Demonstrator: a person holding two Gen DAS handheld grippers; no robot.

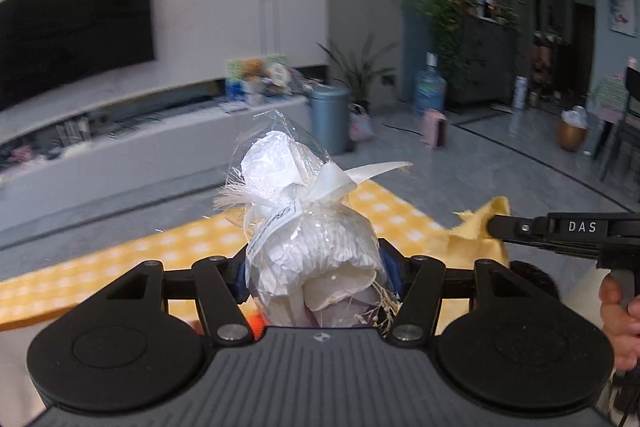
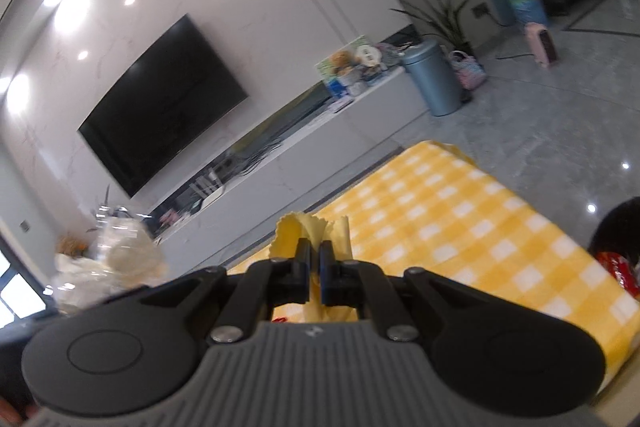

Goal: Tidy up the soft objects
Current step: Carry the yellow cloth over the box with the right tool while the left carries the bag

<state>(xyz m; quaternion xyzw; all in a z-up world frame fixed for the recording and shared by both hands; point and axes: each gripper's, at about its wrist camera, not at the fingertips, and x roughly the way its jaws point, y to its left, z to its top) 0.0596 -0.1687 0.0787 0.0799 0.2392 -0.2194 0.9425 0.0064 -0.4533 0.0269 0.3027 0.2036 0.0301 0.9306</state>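
Step in hand: we judge this as carrying, with both soft things lifted clear of the yellow checked cloth [image 2: 480,211] that covers the table.
Left gripper [image 1: 314,269]: our jaws stand fairly wide, pressed on either side of the wrapped bundle [image 1: 308,227], a white crumpled item in clear film tied with a cream ribbon [image 1: 340,183]; it fills the centre of the left wrist view, above the table.
Right gripper [image 2: 315,263]: our jaws are closed tight on the yellow rag [image 2: 310,227], pinched at the lower middle of the right wrist view, its frayed edge sticking up past the fingertips.
Same items, other view: the rag shows at the right edge of the left view, the bundle at the lower left of the right view.
Next move: we expect to need a place to set each piece down; no container shows, so we cannot tell where.
Writing: "DAS" on the right gripper's arm; the script on the bundle's paper tag [image 1: 276,223] is too small to read.
Other: something red [image 2: 622,273] lies at the right edge.
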